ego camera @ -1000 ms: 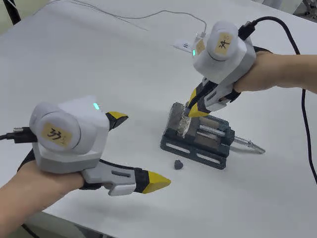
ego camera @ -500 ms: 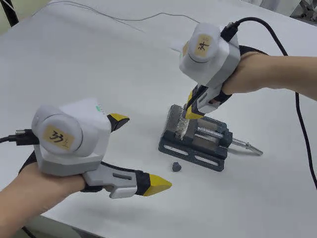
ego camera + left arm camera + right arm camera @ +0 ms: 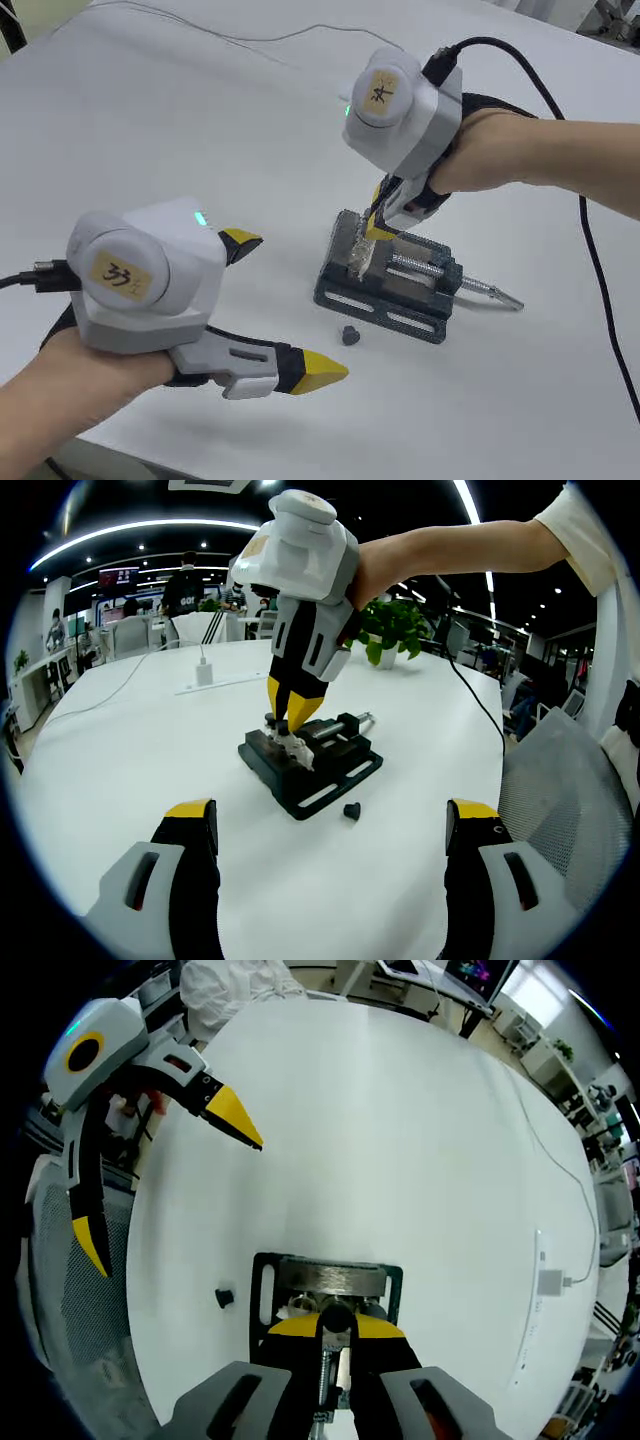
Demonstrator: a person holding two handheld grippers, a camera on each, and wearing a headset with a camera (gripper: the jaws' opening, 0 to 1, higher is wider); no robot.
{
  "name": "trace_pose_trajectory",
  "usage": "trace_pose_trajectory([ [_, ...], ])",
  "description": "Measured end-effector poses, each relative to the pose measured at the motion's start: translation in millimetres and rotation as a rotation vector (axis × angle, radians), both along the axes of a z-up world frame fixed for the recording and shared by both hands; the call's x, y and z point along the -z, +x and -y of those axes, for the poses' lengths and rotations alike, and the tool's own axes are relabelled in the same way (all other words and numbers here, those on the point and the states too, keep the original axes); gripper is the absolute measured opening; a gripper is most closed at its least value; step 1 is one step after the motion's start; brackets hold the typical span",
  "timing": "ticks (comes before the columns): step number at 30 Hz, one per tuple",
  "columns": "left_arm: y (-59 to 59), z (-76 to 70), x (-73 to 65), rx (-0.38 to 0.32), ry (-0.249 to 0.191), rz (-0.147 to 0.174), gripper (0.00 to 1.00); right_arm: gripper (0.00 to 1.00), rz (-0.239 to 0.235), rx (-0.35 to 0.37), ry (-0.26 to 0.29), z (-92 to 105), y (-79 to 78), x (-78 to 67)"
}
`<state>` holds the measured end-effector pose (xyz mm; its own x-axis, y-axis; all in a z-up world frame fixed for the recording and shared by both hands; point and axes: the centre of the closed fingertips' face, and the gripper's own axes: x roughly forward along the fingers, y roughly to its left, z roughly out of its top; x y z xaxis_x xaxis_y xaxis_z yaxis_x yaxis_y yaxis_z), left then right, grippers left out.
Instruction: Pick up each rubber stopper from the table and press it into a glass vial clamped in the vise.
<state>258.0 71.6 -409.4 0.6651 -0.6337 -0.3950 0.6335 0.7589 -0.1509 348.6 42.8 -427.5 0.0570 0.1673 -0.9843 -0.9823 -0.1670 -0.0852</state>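
Note:
A dark vise (image 3: 378, 297) stands on the white table, with a clear glass vial (image 3: 361, 256) clamped in its jaws. My right gripper (image 3: 377, 230) points down onto the vial top. Seen along its own jaws, the right gripper (image 3: 335, 1328) is shut on a dark rubber stopper (image 3: 336, 1315) over the vise (image 3: 325, 1278). A loose black stopper (image 3: 349, 335) lies in front of the vise and appears again as the stopper (image 3: 351, 809) and the stopper (image 3: 224, 1298). My left gripper (image 3: 282, 306) hovers open to the left of the vise (image 3: 312, 768), holding nothing.
The vise's screw handle (image 3: 489, 293) sticks out to the right. A white cable (image 3: 250, 38) runs across the far table. A white charger (image 3: 204, 670) sits at the far side. The table's near edge (image 3: 330, 470) runs just below my left hand.
The right gripper has swung more upright over the vial, its body shifting left. The left gripper has barely moved. The head camera has shifted a little.

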Motion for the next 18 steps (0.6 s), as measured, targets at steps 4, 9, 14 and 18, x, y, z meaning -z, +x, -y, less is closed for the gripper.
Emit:
trace_pose_trajectory([
  [4, 0.3, -0.4, -0.2, -0.001, 0.000, 0.000, 0.94, 0.06, 0.002, -0.043, 0.004, 0.1, 2.0, 0.8],
  [9, -0.4, -0.5, -0.1, 0.001, 0.003, -0.002, 0.94, 0.06, -0.005, -0.055, 0.009, -0.7, 5.7, 1.9],
  [14, -2.3, -0.3, 0.9, 0.000, 0.004, -0.005, 0.94, 0.07, 0.006, -0.105, 0.006, -0.4, 5.1, 2.2],
  [18, -3.4, -0.2, 1.7, 0.000, 0.005, -0.008, 0.94, 0.10, 0.000, -0.111, 0.013, -0.4, 7.1, 2.7],
])
